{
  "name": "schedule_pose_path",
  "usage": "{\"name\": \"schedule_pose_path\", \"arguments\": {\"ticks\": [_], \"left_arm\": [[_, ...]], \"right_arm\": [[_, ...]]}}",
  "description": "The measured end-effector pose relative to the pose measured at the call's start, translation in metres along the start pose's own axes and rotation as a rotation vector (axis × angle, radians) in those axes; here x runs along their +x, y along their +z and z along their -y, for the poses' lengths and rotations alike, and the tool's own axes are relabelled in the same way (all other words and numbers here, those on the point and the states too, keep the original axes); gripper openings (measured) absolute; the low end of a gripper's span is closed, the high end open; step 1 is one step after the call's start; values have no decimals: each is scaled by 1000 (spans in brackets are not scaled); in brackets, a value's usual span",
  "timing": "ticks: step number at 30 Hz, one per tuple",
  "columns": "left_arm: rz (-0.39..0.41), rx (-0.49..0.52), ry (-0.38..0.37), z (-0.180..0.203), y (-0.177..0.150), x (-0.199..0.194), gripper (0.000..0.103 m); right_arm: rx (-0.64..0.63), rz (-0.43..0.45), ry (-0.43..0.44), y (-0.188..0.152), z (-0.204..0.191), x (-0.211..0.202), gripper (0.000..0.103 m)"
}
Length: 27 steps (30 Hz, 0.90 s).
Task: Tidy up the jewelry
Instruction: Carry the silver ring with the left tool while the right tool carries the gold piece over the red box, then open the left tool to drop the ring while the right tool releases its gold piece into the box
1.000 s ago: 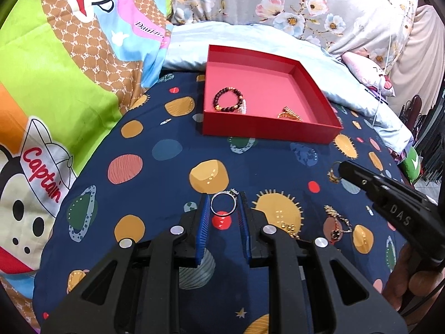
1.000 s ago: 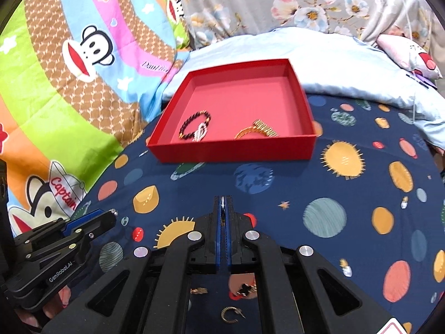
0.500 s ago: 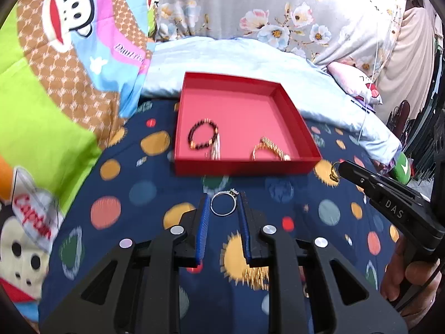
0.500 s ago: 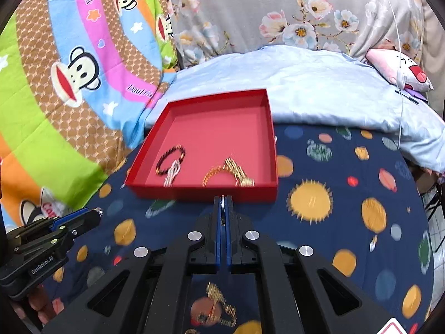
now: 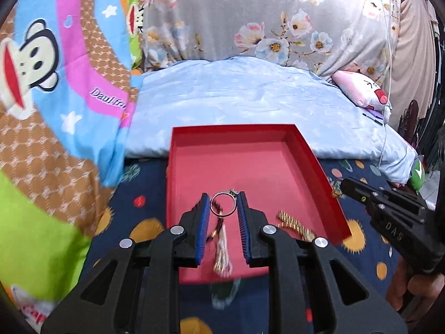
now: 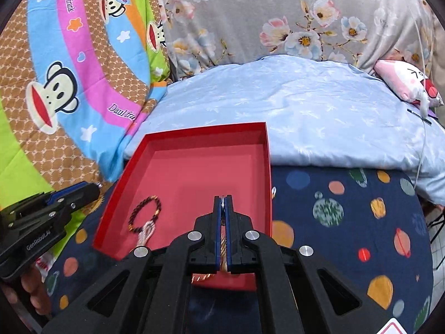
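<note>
Left wrist view: left gripper (image 5: 223, 204) clamping silver ring (image 5: 223, 203) above red tray (image 5: 314, 159); right gripper (image 6: 223, 199) pinched on something small, unidentifiable. Next: lower, release inside.

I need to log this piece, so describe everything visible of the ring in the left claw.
The ring is a thin silver-coloured band, seemingly metal, with a small raised setting at its upper right. It is seen face-on as an open circle, pinched at its two sides between the blue pads of the left claw. It hangs over the red tray, touching nothing but the pads. The stone is too small to make out.
</note>
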<state>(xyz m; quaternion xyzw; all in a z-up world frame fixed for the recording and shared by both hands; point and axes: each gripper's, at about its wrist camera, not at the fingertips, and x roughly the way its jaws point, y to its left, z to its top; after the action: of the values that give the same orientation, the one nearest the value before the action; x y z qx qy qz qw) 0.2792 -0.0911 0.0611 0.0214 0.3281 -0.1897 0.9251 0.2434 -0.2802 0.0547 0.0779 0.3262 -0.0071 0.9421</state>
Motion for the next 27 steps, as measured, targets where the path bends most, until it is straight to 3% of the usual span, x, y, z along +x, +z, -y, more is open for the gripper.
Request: {"name": "schedule_pose_path", "arguments": {"ticks": [11, 22, 24, 25, 26, 27], "left_arm": [[-32, 12, -1, 18, 16, 55, 19], [-66, 19, 11, 29, 13, 82, 20], [-73, 16, 14, 30, 13, 86, 20], [-80, 8, 30, 29, 12, 88, 30], [-83, 0, 51, 28, 12, 88, 50], [-78, -8, 69, 27, 12, 88, 59]], "right_arm": [[-9, -32, -14, 7, 8, 46, 2], [-1, -44, -5, 5, 12, 59, 2], [6, -29, -3, 5, 12, 57, 9], [5, -24, -3, 5, 12, 56, 11], [4, -17, -9, 4, 11, 53, 16], [5, -10, -14, 4, 12, 50, 19]]}}
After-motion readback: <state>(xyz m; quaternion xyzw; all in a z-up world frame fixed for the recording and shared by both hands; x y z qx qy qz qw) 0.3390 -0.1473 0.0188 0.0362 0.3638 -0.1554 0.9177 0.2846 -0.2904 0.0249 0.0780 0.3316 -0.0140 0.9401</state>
